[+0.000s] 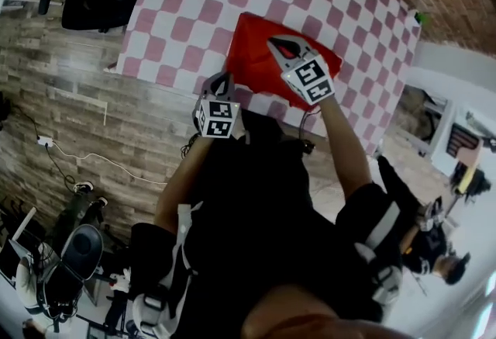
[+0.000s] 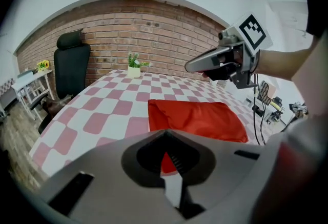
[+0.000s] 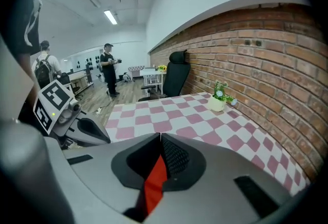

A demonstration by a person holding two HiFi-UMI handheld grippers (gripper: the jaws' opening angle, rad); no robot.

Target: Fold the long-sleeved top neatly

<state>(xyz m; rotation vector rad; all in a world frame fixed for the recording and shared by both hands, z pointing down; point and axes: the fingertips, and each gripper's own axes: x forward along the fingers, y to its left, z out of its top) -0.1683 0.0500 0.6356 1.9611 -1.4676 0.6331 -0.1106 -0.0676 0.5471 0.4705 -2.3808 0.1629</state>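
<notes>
L tongs [image 1: 221,84], R tongs [image 1: 277,42] clenched empty above red top [image 1: 252,50]; plant [image 2: 134,66], chair [image 2: 72,66] behind.

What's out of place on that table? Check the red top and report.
Nothing stands out. The red top lies folded flat on the checked tablecloth, its edges fairly straight and nothing hanging over the side. The potted plant stands upright at the far edge.
</notes>
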